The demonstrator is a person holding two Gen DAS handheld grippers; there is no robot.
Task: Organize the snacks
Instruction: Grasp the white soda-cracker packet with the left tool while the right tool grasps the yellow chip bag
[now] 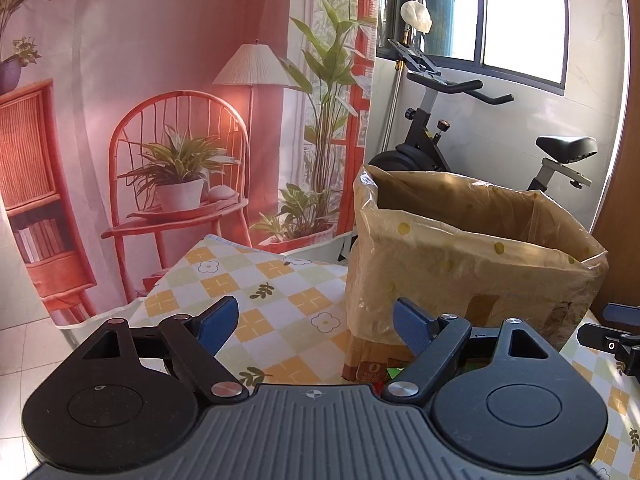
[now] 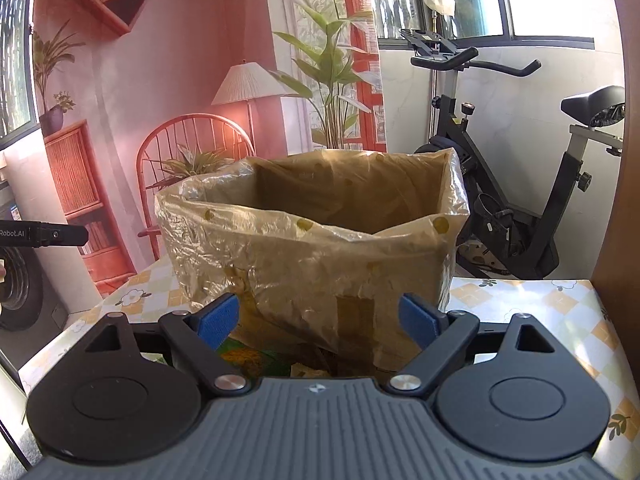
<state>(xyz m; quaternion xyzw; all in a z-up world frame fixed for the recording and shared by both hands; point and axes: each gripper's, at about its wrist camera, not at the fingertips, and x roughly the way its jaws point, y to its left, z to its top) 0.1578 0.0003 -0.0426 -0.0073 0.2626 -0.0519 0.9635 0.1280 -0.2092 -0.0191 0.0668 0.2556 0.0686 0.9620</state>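
Observation:
A cardboard box (image 2: pixel 320 248) lined with a yellowish dotted plastic bag stands open-topped on the table; its inside bottom is hidden. In the left wrist view the same box (image 1: pixel 472 264) sits ahead and to the right. My right gripper (image 2: pixel 319 320) faces the box's near wall, open, with nothing between its blue pads (image 2: pixel 218 320). A green and yellow snack packet (image 2: pixel 248 356) lies at the foot of the box, partly hidden by the gripper body. My left gripper (image 1: pixel 316 324) is open and empty over the tablecloth, left of the box. The right gripper's finger (image 1: pixel 612 328) shows at that view's right edge.
The table carries a checkered flower-print cloth (image 1: pixel 260 280) and ends near a printed backdrop (image 1: pixel 160 120) of a chair and plants. An exercise bike (image 2: pixel 500 200) stands behind the box under a window. A wooden panel (image 2: pixel 616 240) borders the right side.

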